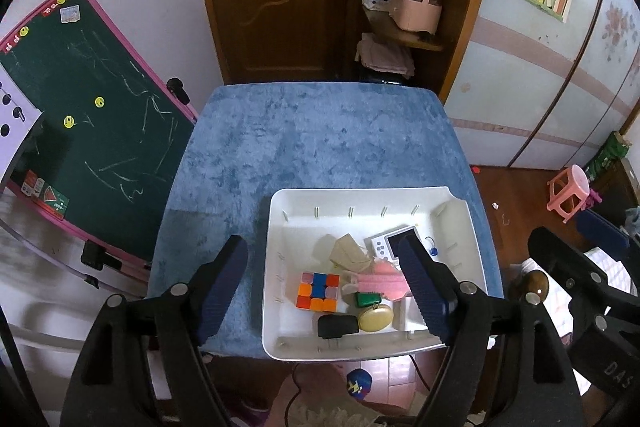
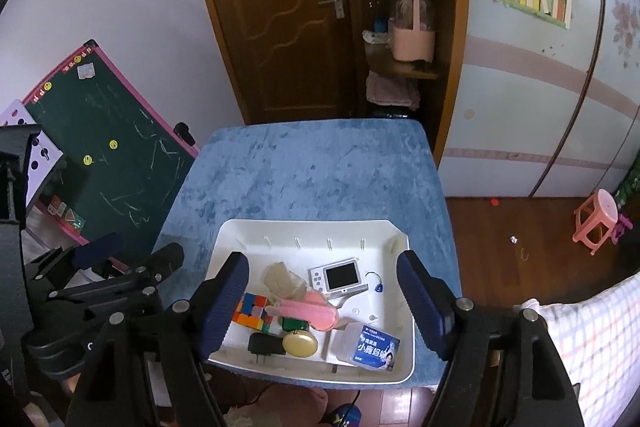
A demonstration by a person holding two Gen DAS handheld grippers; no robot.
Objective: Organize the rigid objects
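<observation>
White bin (image 2: pixel 404 351) on blue table (image 2: pixel 320 167), holding cube (image 2: pixel 252 311), charger (image 2: pixel 264 345) and compact (image 2: pixel 300 343); left gripper (image 1: pixel 324 291) and right gripper (image 2: pixel 324 303) both open, empty: descend onto 1 item, avoiding neighbours.

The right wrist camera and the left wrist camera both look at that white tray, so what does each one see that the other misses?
Only the right wrist view shows the clear box with a blue label in the tray's near right corner; the left view's own finger hides that spot. Only the left wrist view shows the cube's whole top face; in the right view a finger partly covers it. Both show the white tray on the blue cloth, the pink brush, the gold compact, the black plug and the small white screen device. Each gripper is open and empty.
</observation>
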